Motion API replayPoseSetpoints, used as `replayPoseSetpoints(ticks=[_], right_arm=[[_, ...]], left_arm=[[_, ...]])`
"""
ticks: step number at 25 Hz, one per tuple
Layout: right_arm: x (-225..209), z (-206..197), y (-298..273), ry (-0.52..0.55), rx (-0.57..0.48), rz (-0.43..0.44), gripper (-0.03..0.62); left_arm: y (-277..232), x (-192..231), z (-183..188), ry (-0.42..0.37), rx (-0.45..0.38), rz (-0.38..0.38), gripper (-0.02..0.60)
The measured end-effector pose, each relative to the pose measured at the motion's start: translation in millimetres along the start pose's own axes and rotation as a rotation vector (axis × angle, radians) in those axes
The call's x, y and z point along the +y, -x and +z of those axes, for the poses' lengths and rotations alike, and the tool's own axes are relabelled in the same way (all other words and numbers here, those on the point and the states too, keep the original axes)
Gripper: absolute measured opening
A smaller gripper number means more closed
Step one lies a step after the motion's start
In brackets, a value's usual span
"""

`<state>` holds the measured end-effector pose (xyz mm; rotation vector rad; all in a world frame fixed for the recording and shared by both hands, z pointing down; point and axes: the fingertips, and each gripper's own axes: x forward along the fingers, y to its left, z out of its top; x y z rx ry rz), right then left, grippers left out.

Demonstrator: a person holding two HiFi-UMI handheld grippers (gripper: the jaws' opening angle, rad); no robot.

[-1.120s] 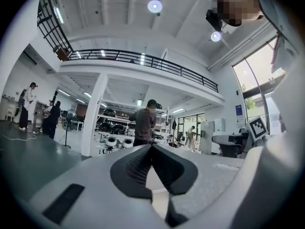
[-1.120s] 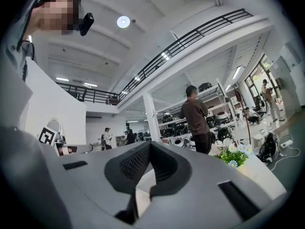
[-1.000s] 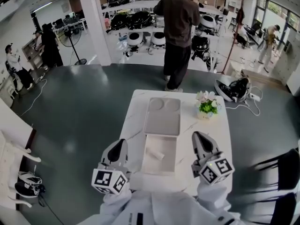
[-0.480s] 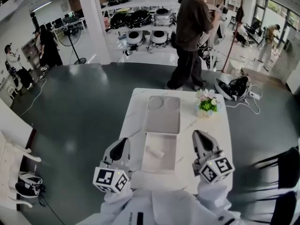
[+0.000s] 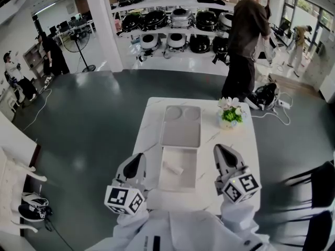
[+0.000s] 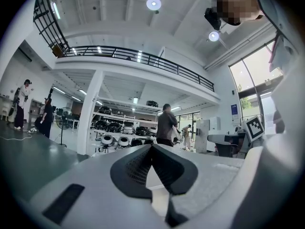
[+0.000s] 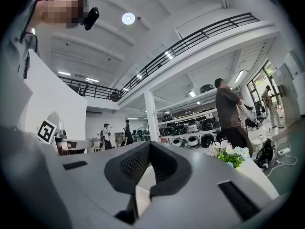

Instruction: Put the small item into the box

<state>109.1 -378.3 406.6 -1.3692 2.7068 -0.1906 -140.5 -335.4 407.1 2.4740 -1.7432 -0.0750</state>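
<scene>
Tabletop (image 5: 209, 140) box (image 5: 184, 183) seemingly holds blurry small item (image 5: 172, 167); left gripper (image 5: 136, 158), right gripper (image 5: 219, 149) closed, empty.

**Head view:** mounted on the wearer's head, high up, facing forward and steeply down onto the white table (image 5: 246, 140). The floor and the shelves (image 5: 172, 30) fill the upper part.

**Left gripper view:** rides on the left gripper (image 6: 152, 146), low, close behind its jaws, facing forward and slightly up.

**Right gripper view:** likewise on the right gripper (image 7: 150, 143), same facing.

**Shared by all three:** the shelves and a standing person (image 5: 246, 35).

**Shared by the head and right gripper views:** the flowers (image 5: 231, 114).
</scene>
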Motion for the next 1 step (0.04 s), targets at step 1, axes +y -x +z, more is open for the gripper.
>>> replayPoseSetpoints(ticks=[1], right_arm=[[-0.5, 0.5, -0.1, 0.002, -0.001, 0.000, -0.008]], left_arm=[[-0.6, -0.1, 0.0, -0.001, -0.001, 0.001, -0.002]])
